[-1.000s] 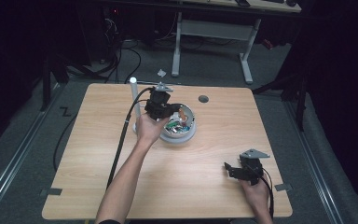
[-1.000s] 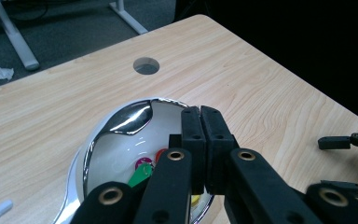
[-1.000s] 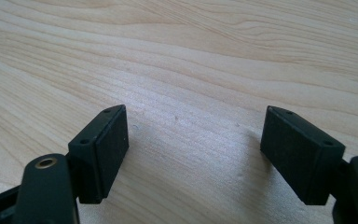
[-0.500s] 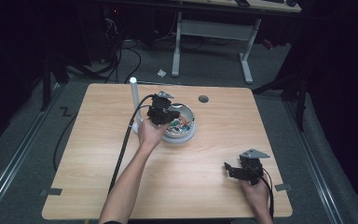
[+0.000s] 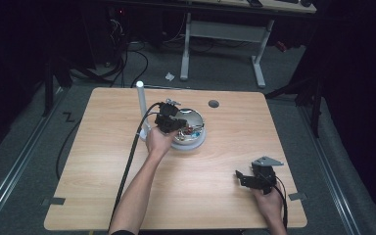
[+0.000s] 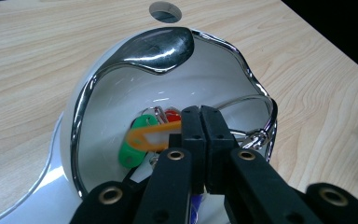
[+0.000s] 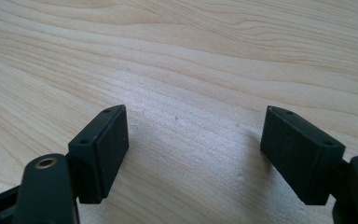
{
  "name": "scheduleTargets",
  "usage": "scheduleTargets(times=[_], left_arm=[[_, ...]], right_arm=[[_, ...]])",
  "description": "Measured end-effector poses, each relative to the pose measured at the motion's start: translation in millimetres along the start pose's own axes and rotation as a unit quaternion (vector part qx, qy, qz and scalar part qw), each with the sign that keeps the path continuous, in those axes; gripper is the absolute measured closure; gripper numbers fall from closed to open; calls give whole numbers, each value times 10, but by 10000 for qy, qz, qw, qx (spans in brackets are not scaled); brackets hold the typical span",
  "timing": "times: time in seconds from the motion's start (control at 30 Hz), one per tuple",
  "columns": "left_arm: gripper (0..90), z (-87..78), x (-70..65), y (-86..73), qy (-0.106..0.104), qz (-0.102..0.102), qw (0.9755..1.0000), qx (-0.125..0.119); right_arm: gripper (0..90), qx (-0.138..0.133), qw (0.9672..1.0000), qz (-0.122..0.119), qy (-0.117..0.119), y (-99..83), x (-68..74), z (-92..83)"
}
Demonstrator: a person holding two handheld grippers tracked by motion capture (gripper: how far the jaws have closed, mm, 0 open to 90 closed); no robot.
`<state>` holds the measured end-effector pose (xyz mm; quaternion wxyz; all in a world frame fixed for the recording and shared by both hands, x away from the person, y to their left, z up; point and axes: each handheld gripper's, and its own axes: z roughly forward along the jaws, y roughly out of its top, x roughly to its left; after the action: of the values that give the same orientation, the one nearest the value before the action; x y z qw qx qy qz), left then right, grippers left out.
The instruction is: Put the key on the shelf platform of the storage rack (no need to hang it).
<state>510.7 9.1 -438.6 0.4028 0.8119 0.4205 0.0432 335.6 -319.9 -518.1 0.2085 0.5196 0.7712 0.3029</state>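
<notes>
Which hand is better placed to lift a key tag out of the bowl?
Left. The left gripper hangs shut inside the bowl beside the orange key tag; the right gripper rests open near the table's edge.

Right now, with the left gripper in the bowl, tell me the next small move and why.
Probably lift the left gripper straight up, slowly. Its jaws stand closed, apparently on the orange key tag, above the green tag and a metal ring inside the white bowl. A straight rise should clear the chrome rim; whether the tags are linked I cannot tell.
</notes>
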Motion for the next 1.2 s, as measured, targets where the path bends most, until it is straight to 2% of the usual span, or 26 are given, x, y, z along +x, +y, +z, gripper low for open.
scheduleTargets(times=[0.23, 0.33, 0.37, 0.4, 0.63, 0.77, 0.9, 1.03, 1.1, 1.2], left_arm=[[895, 85, -17, -8, -46, -93, 9999, -13], [894, 153, -50, -36, -49, 10, 9999, 156], [893, 159, -88, -55, -44, -158, 9994, 300], [892, 181, -63, -51, -29, 72, 9997, 237], [880, 162, -67, -85, 3, 28, 9998, 203], [786, 135, -22, -125, -131, -110, 9997, 163], [697, 89, -22, -120, -116, -113, 9998, 93], [587, 28, -64, -101, -42, -39, 10000, -9], [530, -12, -96, -93, 48, 60, 10000, -40], [475, -85, -133, -82, 137, 150, 9997, -128]], right_arm=[[236, 1, 10000, -1, 0, 0, 0, 0], [236, 0, 10000, -1, -1, 0, 0, 0], [236, 0, 10000, -1, -2, 0, 0, 0], [236, 0, 10000, 0, -1, 0, 0, 0], [235, 0, 10000, -1, 1, 0, 0, 0], [235, 1, 10000, -2, -1, 0, 0, 0], [235, 1, 10000, -2, -1, 0, 0, 0], [235, 1, 10000, -4, -1, 0, 0, 0], [235, 1, 10000, -2, -1, 0, 0, 0], [235, 1, 10000, -3, -1, 0, 0, 0]])
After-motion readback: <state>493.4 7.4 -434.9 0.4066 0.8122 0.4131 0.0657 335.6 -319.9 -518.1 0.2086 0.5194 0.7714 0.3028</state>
